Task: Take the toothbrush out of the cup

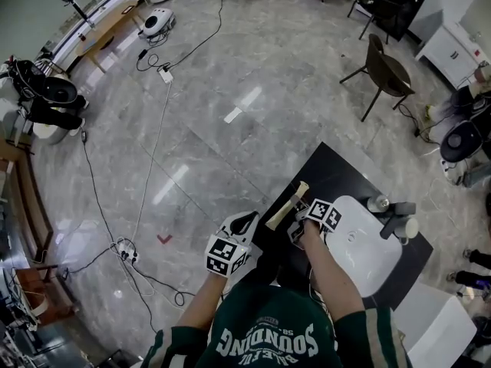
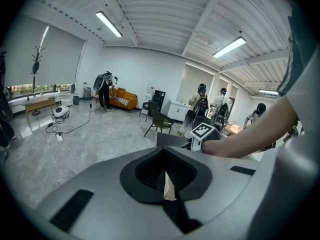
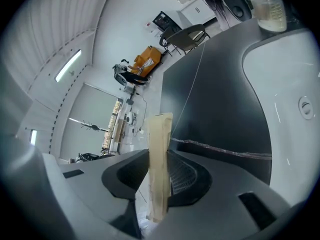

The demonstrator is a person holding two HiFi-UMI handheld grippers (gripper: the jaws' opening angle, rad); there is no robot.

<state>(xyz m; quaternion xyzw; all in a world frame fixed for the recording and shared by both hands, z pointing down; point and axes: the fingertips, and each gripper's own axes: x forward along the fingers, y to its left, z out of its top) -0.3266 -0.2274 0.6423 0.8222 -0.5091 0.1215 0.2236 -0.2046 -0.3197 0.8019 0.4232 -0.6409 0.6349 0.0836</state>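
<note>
Above the black counter point(image 1: 337, 171), my right hand-held gripper point(image 3: 160, 191) clamps the flat faces of the pale toothbrush point(image 1: 285, 207), which looks light, stiff and smooth, so I'd squeeze there steadily.

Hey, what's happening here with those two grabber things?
A person holds a gripper in each hand at a black counter with a white sink. The right gripper is clamped on a beige-wrapped toothbrush, well clear of the cup at the sink's far edge. The left gripper hangs aside, shut on a small beige scrap.
</note>
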